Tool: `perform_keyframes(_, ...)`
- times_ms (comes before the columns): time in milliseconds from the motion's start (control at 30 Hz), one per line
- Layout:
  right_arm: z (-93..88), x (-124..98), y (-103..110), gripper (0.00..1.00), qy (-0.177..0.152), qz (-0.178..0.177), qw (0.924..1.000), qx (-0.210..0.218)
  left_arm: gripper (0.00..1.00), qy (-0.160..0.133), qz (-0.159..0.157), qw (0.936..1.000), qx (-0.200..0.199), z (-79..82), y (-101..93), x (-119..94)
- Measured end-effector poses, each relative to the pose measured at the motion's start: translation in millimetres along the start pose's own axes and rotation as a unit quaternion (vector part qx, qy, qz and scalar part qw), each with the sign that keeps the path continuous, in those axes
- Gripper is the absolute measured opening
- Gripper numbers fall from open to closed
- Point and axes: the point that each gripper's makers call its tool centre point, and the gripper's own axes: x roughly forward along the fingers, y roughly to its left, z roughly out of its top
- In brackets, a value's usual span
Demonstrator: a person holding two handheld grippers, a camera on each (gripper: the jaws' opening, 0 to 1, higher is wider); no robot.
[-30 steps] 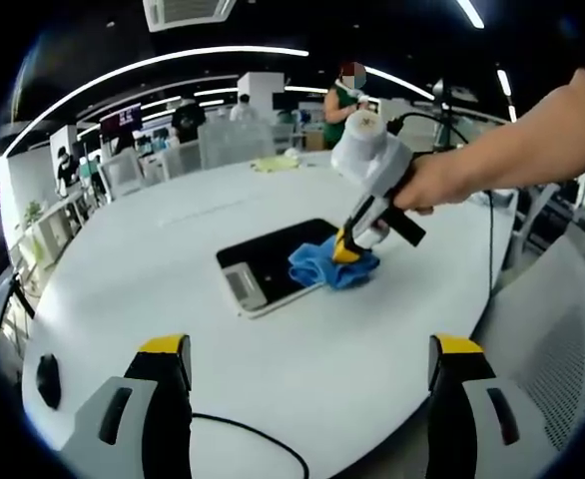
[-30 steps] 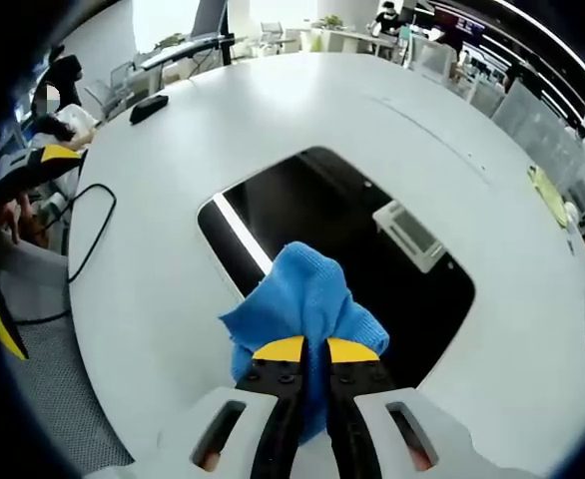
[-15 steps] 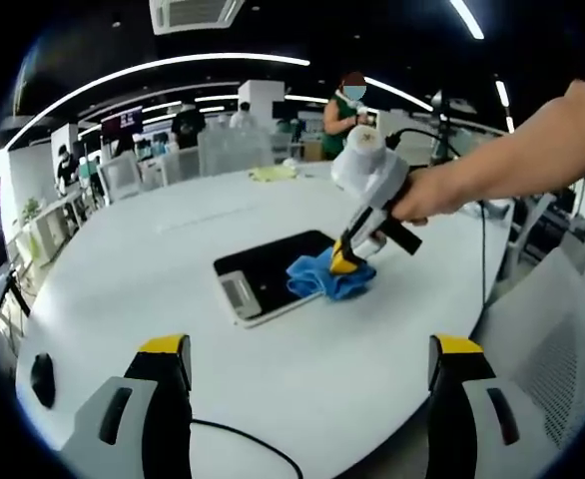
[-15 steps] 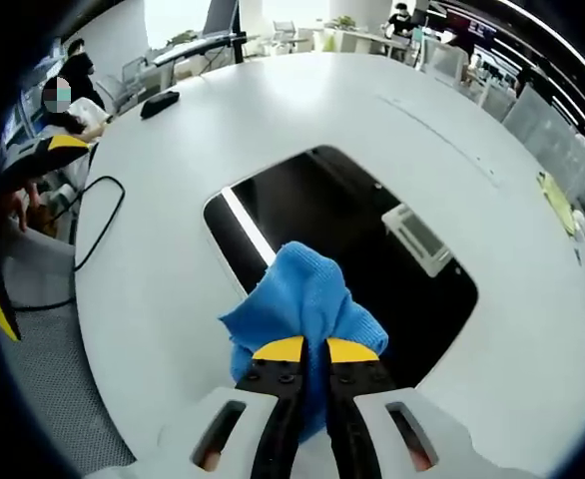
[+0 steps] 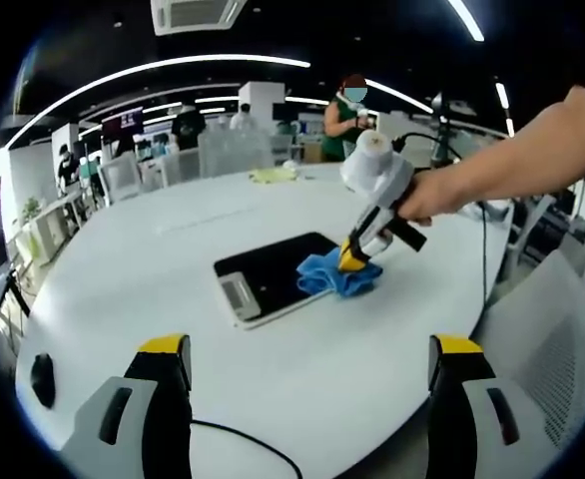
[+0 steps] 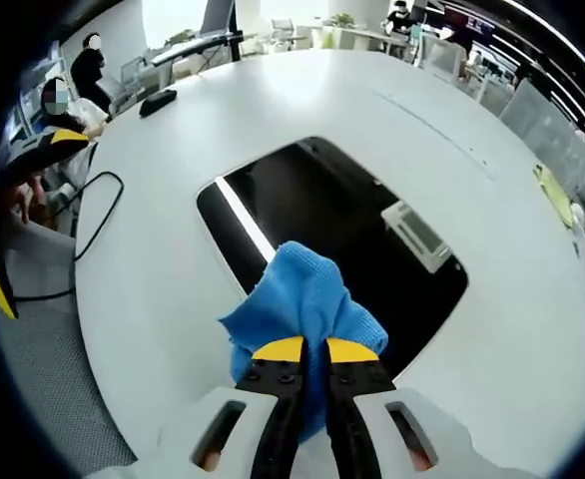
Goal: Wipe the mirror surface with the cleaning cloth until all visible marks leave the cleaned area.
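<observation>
A hand (image 5: pixel 424 197) reaches in from the right, angling the right gripper (image 5: pixel 352 257) down, its jaws clamped on the blue cleaning cloth (image 6: pixel 297 304) at the mirror (image 6: pixel 342 225) edge on the white counter (image 5: pixel 302 369). The left gripper (image 5: pixel 307 374) hovers with jaws wide.

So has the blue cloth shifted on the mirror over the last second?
Yes. In the left gripper view, the blue cloth in the right claw slid from the mirror's near corner rightward along its edge.

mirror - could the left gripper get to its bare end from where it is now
Probably yes. The left gripper hangs open over bare white table, and nothing lies between it and the near end of the mirror. The right gripper and blue cloth sit at the far end.
</observation>
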Motion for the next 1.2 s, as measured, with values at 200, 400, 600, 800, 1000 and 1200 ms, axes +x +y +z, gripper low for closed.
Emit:
perform_keyframes(200,-4.5,-2,-3,0.02,0.004,-0.002,1.0,0.001,0.99,-0.005,-0.002,1.0,-0.001,2.2,-1.8,-1)
perform_keyframes(400,-11.0,-5,-8,0.02,0.005,-0.004,1.0,0.004,0.99,-0.009,-0.003,0.9999,-0.006,4.4,-2.0,-1)
perform_keyframes(600,-18.6,-8,-15,0.02,0.008,-0.006,0.9999,0.012,0.99,-0.005,-0.005,1.0,-0.005,3.3,-3.3,-1)
perform_keyframes(800,-24.6,-11,-20,0.02,0.012,-0.008,0.9996,0.023,0.99,-0.004,-0.005,1.0,-0.007,3.0,-3.5,0)
perform_keyframes(1000,-30.5,-15,-25,0.02,0.016,-0.007,0.9994,0.03,0.99,-0.003,-0.005,1.0,-0.007,2.4,-3.3,0)
perform_keyframes(1200,-32.4,-16,-27,0.02,0.019,-0.004,0.999,0.039,0.99,0.0,-0.004,1.0,-0.005,1.0,-3.5,0)
